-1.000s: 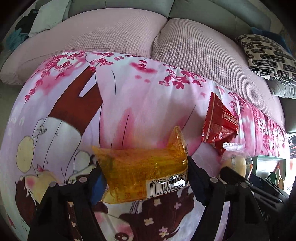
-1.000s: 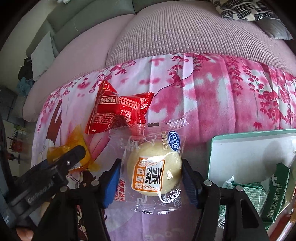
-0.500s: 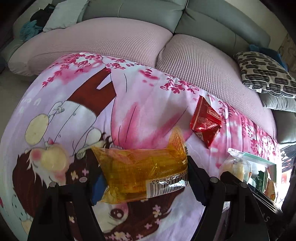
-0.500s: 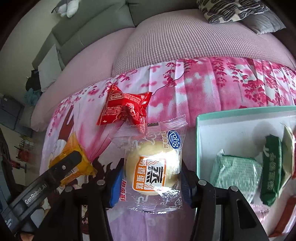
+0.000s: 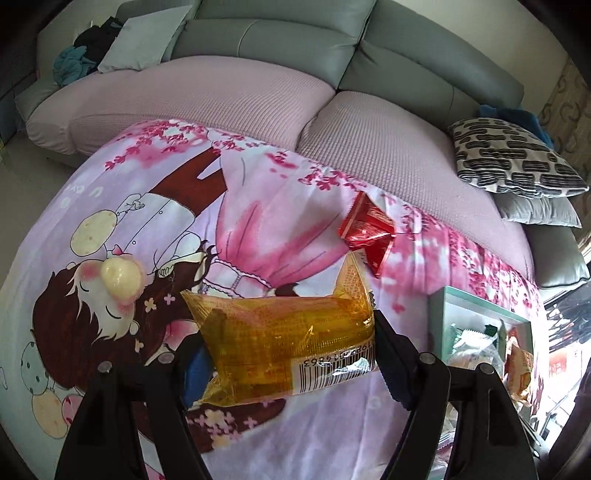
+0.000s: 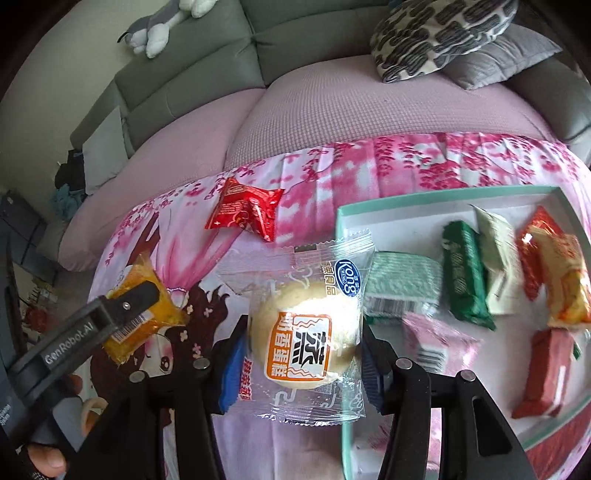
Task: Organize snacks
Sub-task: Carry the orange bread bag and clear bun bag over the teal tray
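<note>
Where visible, plush toy [image 6: 162, 26] right-view only

A grey sofa [image 5: 280, 40] with pale pink seat covers [image 5: 207, 96] runs across the back. Against its front lies a pink cartoon-print cloth [image 5: 155, 221] with cherry blossoms. At the sofa's right end a black-and-white patterned cushion [image 5: 513, 155] rests on a plain grey cushion [image 5: 535, 212]. At the sofa's left end a light grey pillow [image 5: 144, 40] leans on the backrest, with dark and teal clothes [image 5: 81, 51] heaped just beside it. A grey-and-white plush toy [image 6: 159, 26] sits on top of the sofa's backrest.
</note>
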`<action>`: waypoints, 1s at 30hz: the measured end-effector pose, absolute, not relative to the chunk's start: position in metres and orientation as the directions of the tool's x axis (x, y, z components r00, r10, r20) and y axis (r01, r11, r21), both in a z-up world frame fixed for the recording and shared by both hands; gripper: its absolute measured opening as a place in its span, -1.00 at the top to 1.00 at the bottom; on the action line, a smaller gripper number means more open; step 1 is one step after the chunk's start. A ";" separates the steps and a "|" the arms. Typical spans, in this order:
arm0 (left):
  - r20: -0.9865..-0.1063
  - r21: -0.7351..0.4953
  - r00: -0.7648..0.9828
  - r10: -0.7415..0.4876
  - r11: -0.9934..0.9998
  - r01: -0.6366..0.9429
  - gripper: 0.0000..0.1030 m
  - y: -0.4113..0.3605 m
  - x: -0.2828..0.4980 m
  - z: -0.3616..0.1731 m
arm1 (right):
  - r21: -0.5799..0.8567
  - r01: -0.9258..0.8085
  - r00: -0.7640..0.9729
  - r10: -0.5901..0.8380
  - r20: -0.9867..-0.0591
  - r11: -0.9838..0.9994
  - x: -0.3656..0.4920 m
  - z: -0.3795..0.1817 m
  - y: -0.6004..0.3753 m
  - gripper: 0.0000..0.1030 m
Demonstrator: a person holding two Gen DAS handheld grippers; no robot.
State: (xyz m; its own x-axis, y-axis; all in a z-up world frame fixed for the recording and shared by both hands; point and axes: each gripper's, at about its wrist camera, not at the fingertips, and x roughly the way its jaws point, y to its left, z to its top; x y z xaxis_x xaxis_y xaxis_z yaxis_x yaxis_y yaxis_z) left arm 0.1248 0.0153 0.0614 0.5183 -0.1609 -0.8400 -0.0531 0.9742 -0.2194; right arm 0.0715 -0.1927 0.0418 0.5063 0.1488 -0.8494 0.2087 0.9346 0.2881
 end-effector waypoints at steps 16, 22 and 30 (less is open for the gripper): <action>-0.848 -0.155 0.497 -0.182 0.983 0.095 -0.51 -0.054 0.107 0.057 | 0.291 0.322 0.549 0.073 -0.833 0.901 0.038 0.050 -0.246 -0.09; -0.852 -0.108 0.496 -0.170 0.983 0.151 -0.51 -0.079 0.103 0.058 | 0.312 0.374 0.559 0.056 -0.828 0.873 0.032 0.049 -0.274 -0.09; -0.854 -0.096 0.485 -0.186 0.974 0.204 -0.51 -0.109 0.102 0.062 | 0.320 0.445 0.559 0.020 -0.829 0.836 0.023 0.044 -0.309 -0.09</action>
